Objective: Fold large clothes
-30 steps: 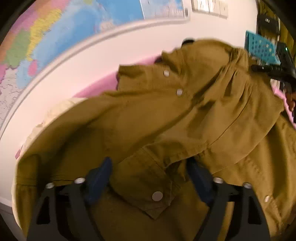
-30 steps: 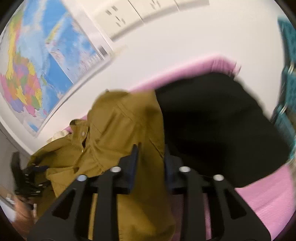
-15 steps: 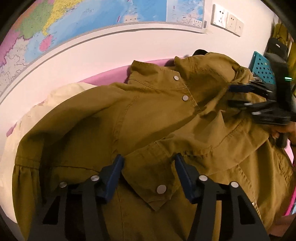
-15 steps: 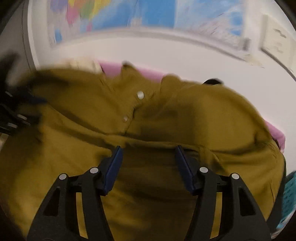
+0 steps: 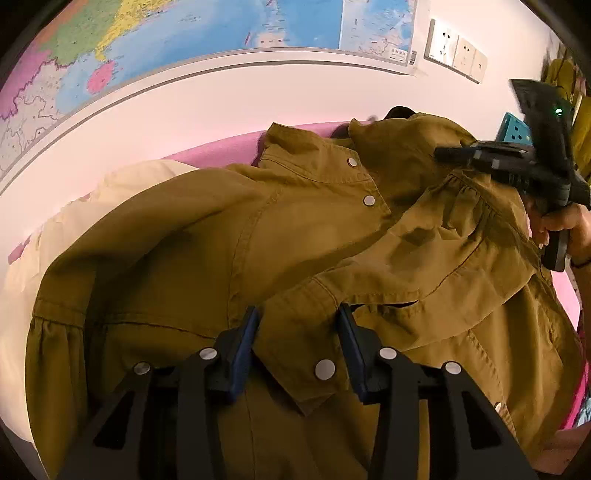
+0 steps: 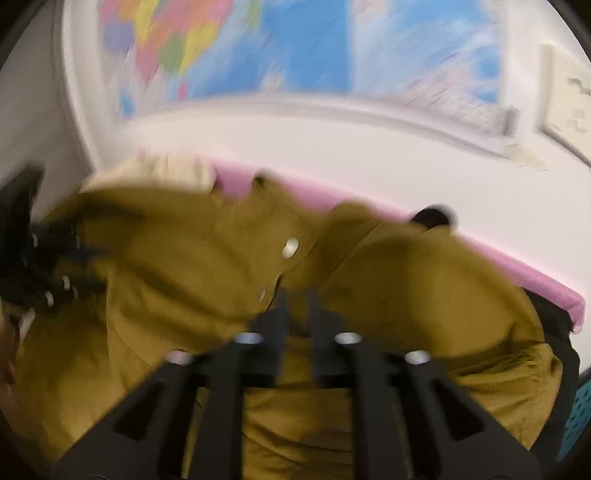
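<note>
Both claws have just been closing: left gripper [image 5: 297, 345] straddles the jacket [image 5: 303, 236] flap, right gripper [image 6: 295, 314] pinches cloth; folding barely begun

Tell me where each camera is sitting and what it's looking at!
Left wrist: on the left gripper, looking down over the olive jacket toward the wall map; its jaws straddle a jacket flap, and the hand holding the right gripper shows.
Right wrist: on the right gripper, blurred, looking down over the jacket at the map.
Shared: jacket, map, pink surface.
</note>
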The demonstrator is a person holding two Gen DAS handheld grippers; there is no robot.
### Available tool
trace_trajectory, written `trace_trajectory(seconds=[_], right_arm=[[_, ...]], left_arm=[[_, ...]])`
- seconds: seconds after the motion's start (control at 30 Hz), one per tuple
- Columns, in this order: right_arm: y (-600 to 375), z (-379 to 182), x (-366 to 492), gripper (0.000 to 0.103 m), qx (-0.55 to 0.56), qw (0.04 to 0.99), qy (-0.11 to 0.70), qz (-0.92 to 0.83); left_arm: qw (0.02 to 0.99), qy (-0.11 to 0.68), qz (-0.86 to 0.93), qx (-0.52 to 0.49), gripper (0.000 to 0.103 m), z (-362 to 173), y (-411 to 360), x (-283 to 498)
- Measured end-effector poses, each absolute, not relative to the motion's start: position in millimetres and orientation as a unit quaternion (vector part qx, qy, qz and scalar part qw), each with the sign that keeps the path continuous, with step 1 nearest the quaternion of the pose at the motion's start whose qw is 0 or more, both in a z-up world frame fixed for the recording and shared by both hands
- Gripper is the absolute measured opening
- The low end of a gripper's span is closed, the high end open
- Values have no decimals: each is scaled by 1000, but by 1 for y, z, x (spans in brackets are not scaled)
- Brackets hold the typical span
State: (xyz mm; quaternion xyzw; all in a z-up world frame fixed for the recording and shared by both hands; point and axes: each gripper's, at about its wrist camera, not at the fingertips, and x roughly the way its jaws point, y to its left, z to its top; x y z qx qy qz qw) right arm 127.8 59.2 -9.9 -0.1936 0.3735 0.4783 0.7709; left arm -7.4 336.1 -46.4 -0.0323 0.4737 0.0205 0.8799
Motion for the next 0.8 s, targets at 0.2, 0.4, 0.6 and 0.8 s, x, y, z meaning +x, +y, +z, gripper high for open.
trace_trajectory(seconds=[0.2,0.4,0.6,0.8], right_arm=[[92,-49,100,56,-303,719,379,497],[103,-48,101,3,-313,723,364,497],[105,-17,129,3,-242,788,336,455],[122,-58,147,6,-246,785,399,406]], left_arm=[[881,473,13,-29,43,-48,336,-10],[881,473,20,-31,41,-47,337,-9],[885,460,54,-47,42,-37,350,6],[879,468,66,-65,55,-40,357,16]])
